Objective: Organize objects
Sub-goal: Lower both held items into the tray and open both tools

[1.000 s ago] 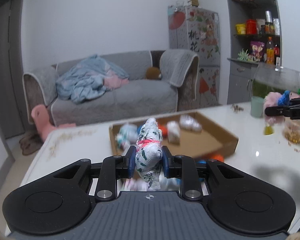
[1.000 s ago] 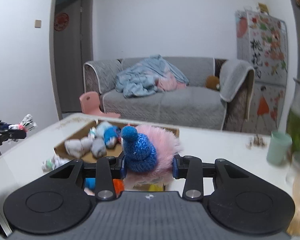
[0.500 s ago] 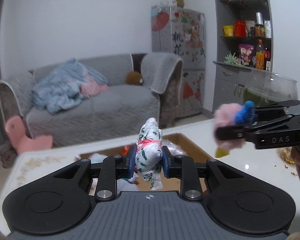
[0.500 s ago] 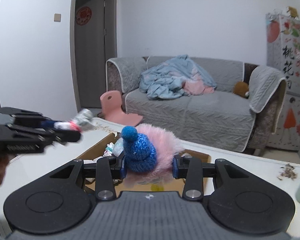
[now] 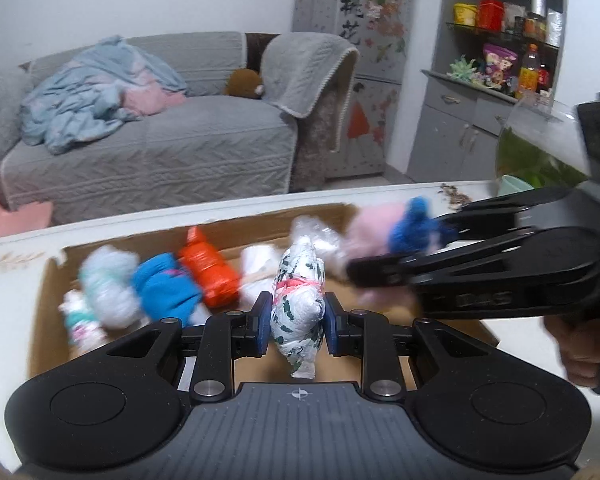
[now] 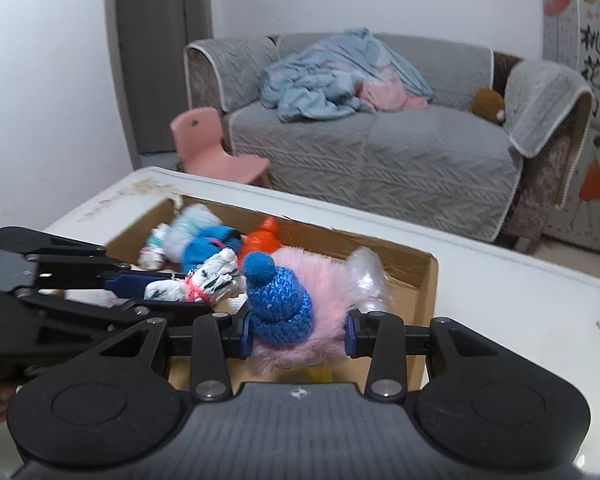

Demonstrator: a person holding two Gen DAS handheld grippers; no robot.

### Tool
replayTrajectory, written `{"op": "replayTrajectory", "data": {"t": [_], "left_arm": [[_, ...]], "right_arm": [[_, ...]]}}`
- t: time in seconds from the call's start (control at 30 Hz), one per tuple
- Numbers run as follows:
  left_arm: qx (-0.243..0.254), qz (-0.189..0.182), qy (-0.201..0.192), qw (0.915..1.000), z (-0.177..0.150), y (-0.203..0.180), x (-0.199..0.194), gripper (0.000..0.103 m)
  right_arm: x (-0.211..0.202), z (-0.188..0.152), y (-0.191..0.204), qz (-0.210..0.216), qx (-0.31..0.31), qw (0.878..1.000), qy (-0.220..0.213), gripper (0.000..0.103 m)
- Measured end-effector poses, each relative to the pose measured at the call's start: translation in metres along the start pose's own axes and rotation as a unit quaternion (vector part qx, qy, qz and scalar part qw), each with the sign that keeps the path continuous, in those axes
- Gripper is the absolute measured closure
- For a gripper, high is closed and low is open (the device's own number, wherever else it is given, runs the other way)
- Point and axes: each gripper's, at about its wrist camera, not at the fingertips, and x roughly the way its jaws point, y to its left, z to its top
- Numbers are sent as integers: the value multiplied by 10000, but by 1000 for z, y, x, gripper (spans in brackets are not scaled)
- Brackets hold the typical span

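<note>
A: Biggest first: grey sofa (image 6: 380, 148) along the far wall, blue blanket (image 6: 332, 76) heaped on it. Then the fridge (image 5: 356, 28) covered in stickers, two large dark characters readable there, looking like 桃花.

B: Nearer, white tabletop (image 6: 520, 304) carrying an open cardboard box (image 6: 428, 280). Inside the box: blue knit bundle (image 5: 166, 284), orange packet (image 5: 206, 276) with print too blurred to read, pale wrapped bundles beside them.

A: Left gripper (image 5: 296, 318) with fingers closed tight on a white bundle with green print (image 5: 298, 312), pink band round its middle, held upright above the box's near side.

B: Right gripper (image 6: 298, 334) likewise clamped on a pink fluffy toy (image 6: 328, 292) wearing a blue knit hat (image 6: 278, 300), also over the box. Embossed letters on the right gripper's side, seen from the left wrist, too smeared to read now.

A: Against a second ago: both grippers then well apart at the tabletop's opposite sides, box farther ahead. Now side by side over the box, nearly touching, each load unchanged in its grip. More of the box's contents in sight, from closer and looking down more steeply.
</note>
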Motion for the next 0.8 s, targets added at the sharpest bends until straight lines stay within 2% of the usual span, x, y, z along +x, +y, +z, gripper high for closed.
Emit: {"op": "replayTrajectory", "data": {"t": [0.17, 0.27, 0.4, 0.57, 0.73, 0.77, 0.8], "left_arm": [[-85, -31, 290, 9995, 3, -3, 37, 71], [89, 155, 446, 9988, -1, -4, 55, 71], [330, 287, 524, 9977, 5, -10, 60, 71], [158, 297, 697, 9970, 6, -5, 68, 68], [302, 274, 838, 9956, 6, -13, 72, 47], [319, 267, 846, 9955, 6, -14, 71, 39], [326, 242, 846, 9956, 7, -15, 72, 36]], "right_arm": [[22, 3, -15, -190, 126, 9993, 302, 66], [34, 2, -23, -196, 186, 9984, 502, 65], [47, 10, -21, -192, 60, 9969, 765, 65], [53, 20, -16, -255, -81, 9938, 1081, 65], [55, 23, -13, -342, -216, 9917, 1218, 61], [55, 24, -14, -327, -228, 9919, 1209, 59], [55, 24, -14, -295, -207, 9918, 1223, 53]]}}
